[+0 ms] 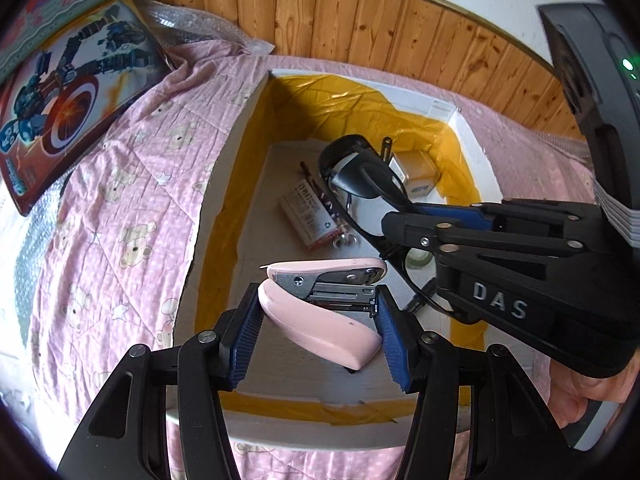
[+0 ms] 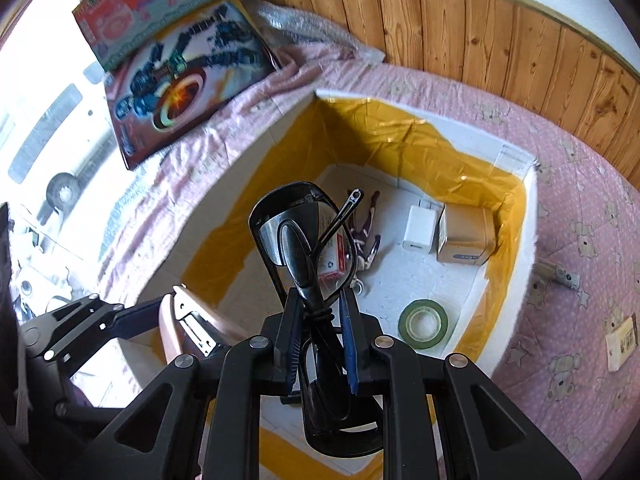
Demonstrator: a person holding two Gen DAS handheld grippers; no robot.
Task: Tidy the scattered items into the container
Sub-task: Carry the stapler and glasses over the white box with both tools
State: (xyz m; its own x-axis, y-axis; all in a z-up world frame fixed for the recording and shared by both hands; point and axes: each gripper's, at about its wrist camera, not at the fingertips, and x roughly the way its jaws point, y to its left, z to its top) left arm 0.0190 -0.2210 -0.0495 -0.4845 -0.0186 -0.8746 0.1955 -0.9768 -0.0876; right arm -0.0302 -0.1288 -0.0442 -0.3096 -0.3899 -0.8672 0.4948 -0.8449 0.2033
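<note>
My left gripper point(image 1: 318, 312) is shut on a pink stapler point(image 1: 320, 304), held over the near end of the white foam box point(image 1: 224, 176) lined with yellow tape. My right gripper point(image 2: 320, 340) is shut on folded black glasses point(image 2: 304, 240), held above the box's middle; it also shows in the left wrist view point(image 1: 404, 216) with the glasses point(image 1: 360, 168). The stapler shows at the left of the right wrist view point(image 2: 188, 328). Inside the box lie a red-and-white packet point(image 1: 310, 216), a green tape roll point(image 2: 424, 324), a white charger point(image 2: 418, 228) and a tan box point(image 2: 466, 236).
The box sits on a pink bear-print quilt point(image 1: 120, 184). Picture books point(image 1: 60, 100) lean at the far left by bubble wrap point(image 1: 192, 24). A wood-panel wall point(image 1: 400, 28) runs behind. Small items point(image 2: 620, 340) lie on the quilt right of the box.
</note>
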